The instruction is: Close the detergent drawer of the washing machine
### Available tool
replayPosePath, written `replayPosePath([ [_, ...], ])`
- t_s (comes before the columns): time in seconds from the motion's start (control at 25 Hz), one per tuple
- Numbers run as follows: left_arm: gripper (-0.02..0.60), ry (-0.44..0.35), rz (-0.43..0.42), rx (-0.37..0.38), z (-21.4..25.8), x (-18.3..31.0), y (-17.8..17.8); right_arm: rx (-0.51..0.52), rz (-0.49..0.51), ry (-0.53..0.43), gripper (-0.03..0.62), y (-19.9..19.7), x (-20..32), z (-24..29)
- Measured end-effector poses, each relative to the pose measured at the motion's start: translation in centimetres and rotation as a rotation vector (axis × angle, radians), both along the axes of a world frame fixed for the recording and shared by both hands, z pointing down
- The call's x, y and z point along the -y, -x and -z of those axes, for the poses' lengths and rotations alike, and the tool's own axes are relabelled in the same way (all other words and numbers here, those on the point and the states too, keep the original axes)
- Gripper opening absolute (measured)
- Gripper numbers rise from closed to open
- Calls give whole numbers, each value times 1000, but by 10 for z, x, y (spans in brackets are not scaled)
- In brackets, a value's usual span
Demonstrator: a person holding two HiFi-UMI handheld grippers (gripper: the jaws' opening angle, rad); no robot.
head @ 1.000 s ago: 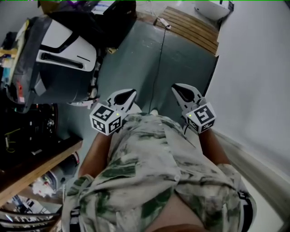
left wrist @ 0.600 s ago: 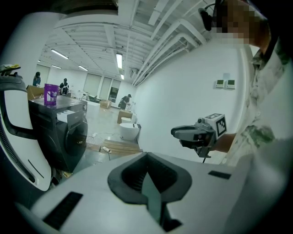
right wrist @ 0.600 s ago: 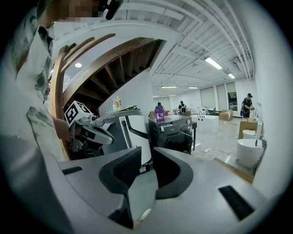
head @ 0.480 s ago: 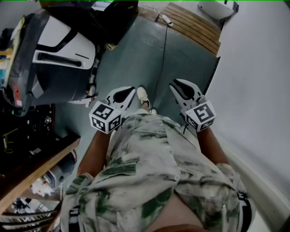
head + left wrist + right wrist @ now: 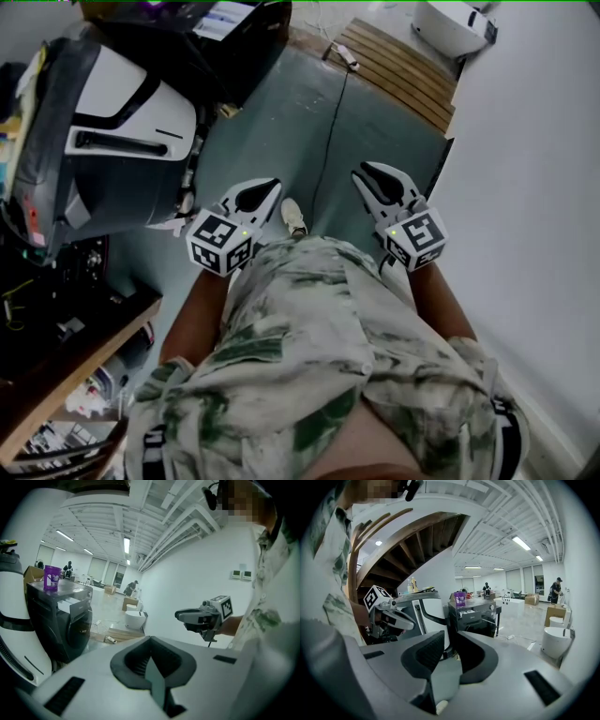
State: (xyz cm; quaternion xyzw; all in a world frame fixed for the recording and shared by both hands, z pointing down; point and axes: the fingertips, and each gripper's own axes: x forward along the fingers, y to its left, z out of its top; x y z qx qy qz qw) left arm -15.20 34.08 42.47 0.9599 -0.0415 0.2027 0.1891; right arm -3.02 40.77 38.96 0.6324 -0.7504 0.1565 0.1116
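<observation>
A person stands on a grey-green floor [image 5: 281, 122] holding both tools at waist height, well apart from the dark front-loading washing machine [image 5: 483, 618] ahead. The left hand-held gripper [image 5: 150, 639] has its jaws together and holds nothing. The right hand-held gripper [image 5: 450, 637] has just been opening its jaws; they stand apart with nothing between them.

The pale detergent drawer [image 5: 469, 612] sits at the machine's upper front and appears to jut out, though it is small at this range. A purple container [image 5: 459, 598] stands on the machine's top. A large white and black rounded housing [image 5: 122, 131] stands to the person's left, and a thin black cable [image 5: 328, 131] runs along the floor.

The step in hand looks like the approach. To do it well:
- Step clear of the cable.
- Come square to the drawer front.
- Set a closed jaw tip flat against the middle of the drawer's face.
- Push straight along its track until flush, not at an angle, which might jam it.
- Keep below the purple container so as not to knock it.

No writing can be read: the container's label and the machine's panel are too small. The gripper cubes carry only black-and-white square patterns.
</observation>
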Motion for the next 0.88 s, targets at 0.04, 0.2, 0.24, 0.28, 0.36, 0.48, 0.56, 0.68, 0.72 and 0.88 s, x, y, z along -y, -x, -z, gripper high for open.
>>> replayPosePath([
  [0.04, 23, 1, 0, -2, 1, 9, -3, -2, 2, 2, 101, -3, 10, 1],
  [0.2, 23, 7, -1, -12, -1, 36, -9, -15, 20, -1, 101, -9, 44, -2],
  [0.24, 23, 6, -1, -15, -2, 43, -10, -19, 22, -2, 103, -11, 53, -3],
  [0.28, 23, 6, 1, -17, -2, 50, -11, -22, 22, -2, 103, -13, 61, -3],
  [0.36, 23, 3, 11, -19, -1, 65, -13, -23, 6, 2, 104, -17, 79, -1],
  [0.48, 23, 1, 32, -18, 3, 80, -14, -20, 10, 4, 109, -22, 101, 5],
  [0.56, 23, 1, 50, -22, 5, 92, -17, -19, 36, -3, 115, -27, 116, 4],
  [0.68, 23, 2, 86, -29, 5, 113, -23, -8, 69, -5, 122, -34, 140, 0],
  [0.72, 23, 2, 98, -30, 4, 119, -25, -4, 80, -5, 127, -37, 149, -2],
  [0.88, 23, -7, 155, -18, 3, 147, -39, 8, 136, -6, 127, -53, 187, -5],
])
